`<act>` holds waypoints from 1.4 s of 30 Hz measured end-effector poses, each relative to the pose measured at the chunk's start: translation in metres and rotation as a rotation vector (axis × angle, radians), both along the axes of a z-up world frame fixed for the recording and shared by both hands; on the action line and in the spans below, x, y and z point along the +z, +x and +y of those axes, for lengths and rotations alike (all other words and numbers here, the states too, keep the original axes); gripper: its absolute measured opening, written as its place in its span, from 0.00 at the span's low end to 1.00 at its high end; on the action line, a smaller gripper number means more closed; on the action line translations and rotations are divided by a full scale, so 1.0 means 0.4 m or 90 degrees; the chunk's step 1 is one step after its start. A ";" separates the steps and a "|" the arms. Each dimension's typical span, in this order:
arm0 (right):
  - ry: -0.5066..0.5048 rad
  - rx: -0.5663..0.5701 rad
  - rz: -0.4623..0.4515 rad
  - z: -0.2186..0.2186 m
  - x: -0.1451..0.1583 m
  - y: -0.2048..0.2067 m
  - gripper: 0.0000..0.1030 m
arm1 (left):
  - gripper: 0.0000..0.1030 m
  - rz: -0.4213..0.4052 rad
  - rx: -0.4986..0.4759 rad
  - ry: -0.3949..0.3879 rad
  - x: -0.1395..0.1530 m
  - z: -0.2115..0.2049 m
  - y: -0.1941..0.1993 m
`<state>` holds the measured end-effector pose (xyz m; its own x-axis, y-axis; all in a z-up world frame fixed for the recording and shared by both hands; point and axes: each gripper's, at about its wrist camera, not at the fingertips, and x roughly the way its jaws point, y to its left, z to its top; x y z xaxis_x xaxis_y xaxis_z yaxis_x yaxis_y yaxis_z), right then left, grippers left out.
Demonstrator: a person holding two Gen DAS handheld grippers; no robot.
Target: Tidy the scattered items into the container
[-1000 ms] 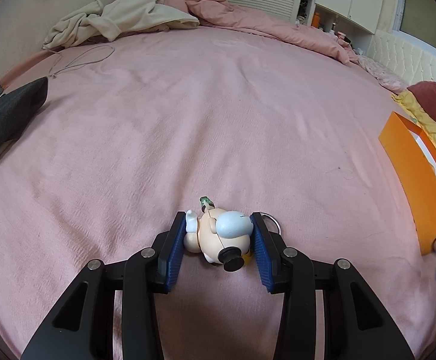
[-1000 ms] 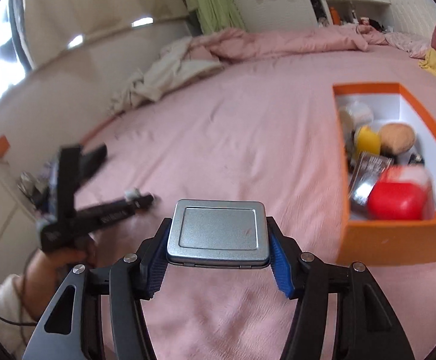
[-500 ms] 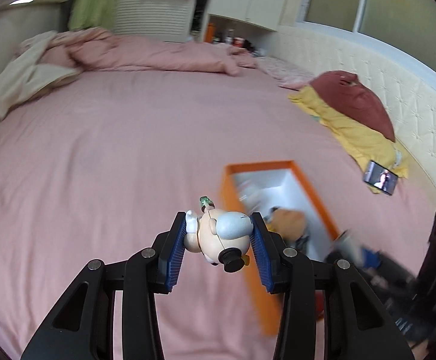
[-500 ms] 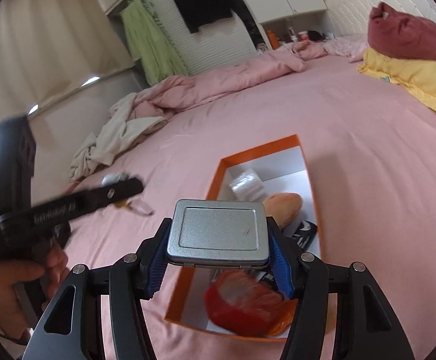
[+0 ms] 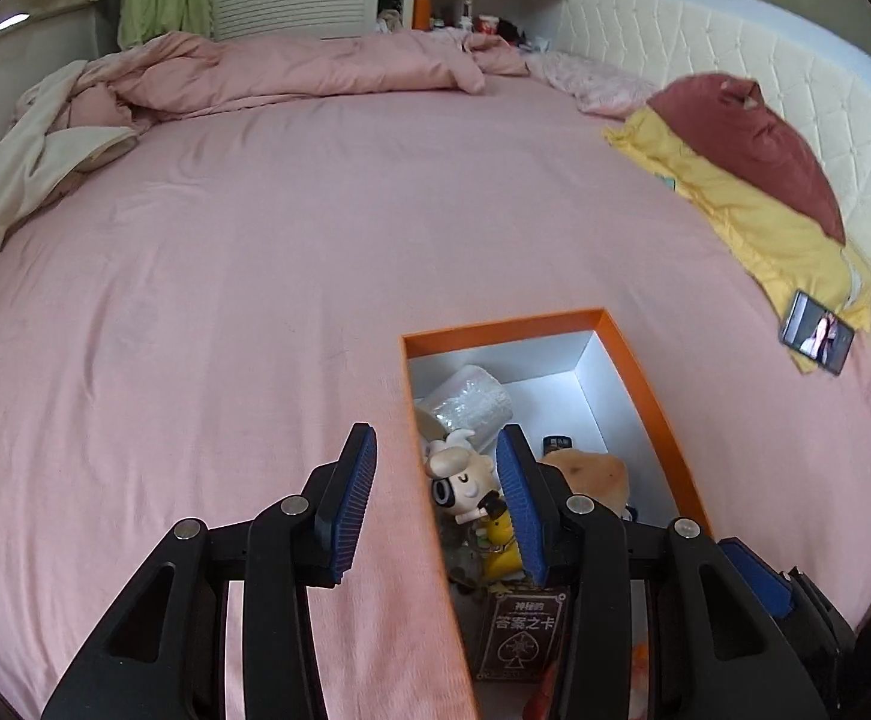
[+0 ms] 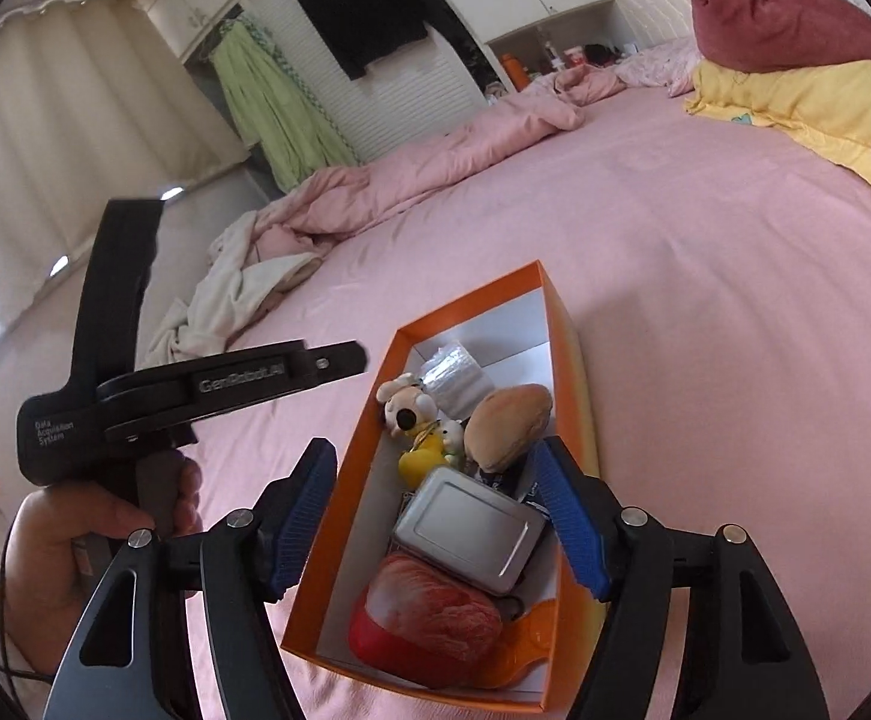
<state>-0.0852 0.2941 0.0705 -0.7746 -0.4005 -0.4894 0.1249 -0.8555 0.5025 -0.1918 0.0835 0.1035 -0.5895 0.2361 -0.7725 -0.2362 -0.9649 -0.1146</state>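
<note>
An orange box with white walls lies on the pink bed. My left gripper hangs over the box's left wall, its jaws opening. The cream toy figure lies loose in the box below them, touching neither pad. My right gripper hovers over the box with its jaws opening wide. The silver tin lies free in the box between a brown plush bun and a red item. The right wrist view shows the toy figure and the left gripper from the side, held by a hand.
The box also holds a plastic-wrapped roll, a yellow keychain and a dark card pack. A phone lies on a yellow blanket under a red pillow at the right. A pink duvet is heaped at the back.
Both grippers swung over the orange box. The toy figure dropped out of the left jaws and the silver tin out of the right jaws into the box. Both pairs of jaws widened.
</note>
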 end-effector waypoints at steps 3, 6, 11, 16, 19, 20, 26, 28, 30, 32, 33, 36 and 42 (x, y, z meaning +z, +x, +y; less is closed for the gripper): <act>0.025 -0.009 0.019 -0.012 0.017 0.028 0.67 | 0.45 -0.002 0.025 0.018 -0.001 -0.070 0.029; 0.063 -0.005 0.043 -0.047 0.042 0.068 0.67 | 0.51 0.004 0.058 0.003 -0.012 -0.148 0.075; 0.188 -0.014 0.078 -0.151 0.055 0.169 0.73 | 0.64 0.008 0.105 -0.055 -0.063 -0.281 0.192; 0.257 -0.020 0.099 -0.251 0.027 0.290 0.78 | 0.64 -0.032 0.129 -0.052 -0.144 -0.369 0.316; 0.298 -0.052 0.073 -0.284 -0.007 0.320 0.78 | 0.64 -0.045 0.128 -0.062 -0.213 -0.377 0.385; 0.313 -0.058 0.050 -0.283 -0.031 0.309 0.79 | 0.66 -0.027 0.125 -0.067 -0.232 -0.372 0.405; 0.362 -0.090 -0.064 -0.259 -0.161 0.252 0.81 | 0.81 0.050 0.126 -0.090 -0.272 -0.339 0.456; 0.363 -0.096 -0.075 -0.253 -0.175 0.244 0.82 | 0.81 0.044 0.129 -0.079 -0.271 -0.346 0.453; 0.369 -0.097 -0.077 -0.258 -0.171 0.241 0.82 | 0.81 0.054 0.128 -0.081 -0.273 -0.344 0.456; 0.359 -0.097 -0.077 -0.252 -0.173 0.243 0.82 | 0.81 0.061 0.127 -0.083 -0.274 -0.342 0.456; 0.356 -0.097 -0.078 -0.249 -0.173 0.244 0.82 | 0.81 0.061 0.127 -0.084 -0.274 -0.341 0.455; 0.360 -0.092 -0.078 -0.246 -0.172 0.244 0.82 | 0.81 0.060 0.127 -0.082 -0.272 -0.340 0.452; 0.355 -0.086 -0.077 -0.221 -0.171 0.240 0.83 | 0.81 0.057 0.127 -0.084 -0.271 -0.337 0.450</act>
<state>0.0108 0.2055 0.0021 -0.7263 0.0414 -0.6862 -0.0335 -0.9991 -0.0248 -0.0116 -0.0513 -0.0048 -0.6821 0.0084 -0.7312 -0.0429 -0.9987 0.0286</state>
